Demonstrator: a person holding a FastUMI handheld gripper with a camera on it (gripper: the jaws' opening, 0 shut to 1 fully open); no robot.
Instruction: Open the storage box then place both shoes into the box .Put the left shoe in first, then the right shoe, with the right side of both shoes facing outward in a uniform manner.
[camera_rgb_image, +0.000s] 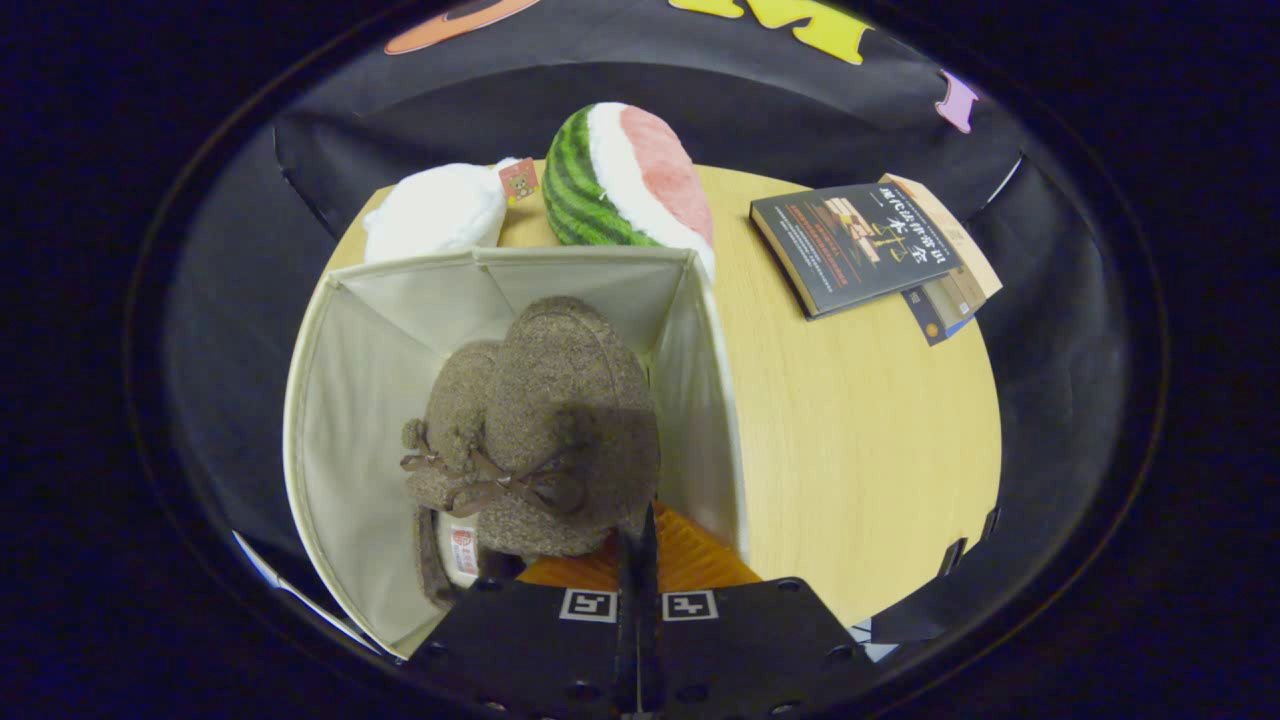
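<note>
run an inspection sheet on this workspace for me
surface: wooden table, bare ahead of the box
job's things: open fabric box with a brown shoe inside; a second shoe partly hidden under it
clutter: watermelon plush and white plush beyond the box; books to its right
grippers: gripper at the shoe's near edge, fingers together, grip on it unclear
cables: nothing seen
surroundings: black cloth wall
</note>
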